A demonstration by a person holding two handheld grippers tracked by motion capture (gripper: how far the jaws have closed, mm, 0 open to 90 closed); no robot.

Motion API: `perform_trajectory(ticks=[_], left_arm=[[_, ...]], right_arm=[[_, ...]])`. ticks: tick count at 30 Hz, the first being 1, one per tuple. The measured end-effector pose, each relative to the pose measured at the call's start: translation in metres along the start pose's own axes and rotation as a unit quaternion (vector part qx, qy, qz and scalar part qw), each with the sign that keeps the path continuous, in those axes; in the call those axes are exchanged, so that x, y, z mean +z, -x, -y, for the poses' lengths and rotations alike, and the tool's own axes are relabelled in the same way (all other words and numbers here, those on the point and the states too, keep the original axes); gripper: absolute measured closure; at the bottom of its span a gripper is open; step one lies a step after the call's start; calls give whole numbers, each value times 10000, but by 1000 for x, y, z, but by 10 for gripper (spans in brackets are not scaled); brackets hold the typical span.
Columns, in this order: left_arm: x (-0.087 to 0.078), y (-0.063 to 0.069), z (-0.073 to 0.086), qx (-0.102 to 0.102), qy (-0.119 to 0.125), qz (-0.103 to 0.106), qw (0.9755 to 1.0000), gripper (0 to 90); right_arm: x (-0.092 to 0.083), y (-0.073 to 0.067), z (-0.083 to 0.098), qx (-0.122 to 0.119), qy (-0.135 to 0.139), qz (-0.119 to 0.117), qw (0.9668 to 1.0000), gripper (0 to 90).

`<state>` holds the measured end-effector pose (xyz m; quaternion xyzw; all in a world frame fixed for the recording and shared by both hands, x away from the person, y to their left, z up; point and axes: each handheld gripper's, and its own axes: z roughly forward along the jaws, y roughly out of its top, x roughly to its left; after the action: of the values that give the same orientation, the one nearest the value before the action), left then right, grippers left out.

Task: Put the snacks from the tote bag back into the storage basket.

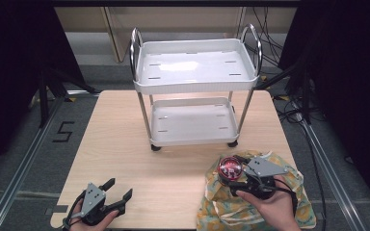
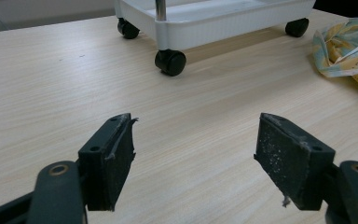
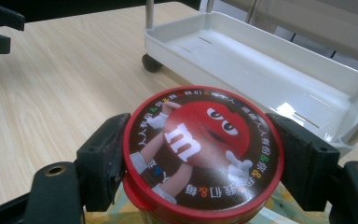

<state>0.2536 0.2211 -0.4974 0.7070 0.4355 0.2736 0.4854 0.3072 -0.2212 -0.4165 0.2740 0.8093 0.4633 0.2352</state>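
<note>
A round candy tub with a red M&M lid (image 3: 204, 150) (image 1: 230, 168) sits between the jaws of my right gripper (image 3: 200, 161) (image 1: 235, 174), which is shut on it just over a yellow patterned cloth bag (image 1: 255, 204). My left gripper (image 2: 196, 156) (image 1: 119, 190) rests near the table's front left corner, open, with bare wood between its fingers. A white two-tier trolley (image 1: 195, 86) stands on the table at the back middle, both trays bare.
The wooden table (image 1: 125, 149) has free room between the trolley and the left gripper. The trolley's black castors (image 2: 170, 62) stand close ahead in the left gripper view. Cables and metal rails lie on the floor to both sides.
</note>
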Motion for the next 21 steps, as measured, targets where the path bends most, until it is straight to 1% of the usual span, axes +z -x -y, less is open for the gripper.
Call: perform_trajectory(ticks=[3, 4, 6, 10, 11, 12, 13, 14, 17, 18, 19, 21], left_arm=[[0, 0, 0, 8, -9, 0, 10000, 272], [0, 0, 0, 7, -10, 2, 10000, 272], [0, 0, 0, 4, -1, 2, 10000, 272], [0, 0, 0, -7, 10, 0, 10000, 272], [0, 0, 0, -8, 27, 25, 10000, 272], [0, 0, 0, -6, 24, 25, 10000, 272], [0, 0, 0, 5, 12, 21, 10000, 272], [1, 0, 0, -24, 42, 22, 10000, 272], [0, 0, 0, -3, 17, 28, 10000, 272], [0, 0, 0, 1, -6, -2, 10000, 272], [0, 0, 0, 0, 6, 2, 10000, 272], [1, 0, 0, -19, 41, 25, 10000, 272]], right_arm=[[0, 0, -2, -38, -25, -26, 10000, 268], [0, 1, -2, -73, -22, 30, 10000, 268], [1, 0, -4, -28, -1, -4, 10000, 268], [2, 0, -6, -27, 8, -19, 10000, 268], [2, -1, -6, 64, -28, 10, 10000, 268], [3, -2, -7, 36, -4, 0, 10000, 268], [3, -1, -8, -42, 9, 23, 10000, 268], [4, 0, -8, -62, 11, -31, 10000, 268], [5, -1, -9, -51, 18, -38, 10000, 268], [6, -1, -10, -40, 14, -54, 10000, 268], [7, -1, -10, -75, 24, -42, 10000, 268], [8, -1, -11, -53, 27, -43, 10000, 268]])
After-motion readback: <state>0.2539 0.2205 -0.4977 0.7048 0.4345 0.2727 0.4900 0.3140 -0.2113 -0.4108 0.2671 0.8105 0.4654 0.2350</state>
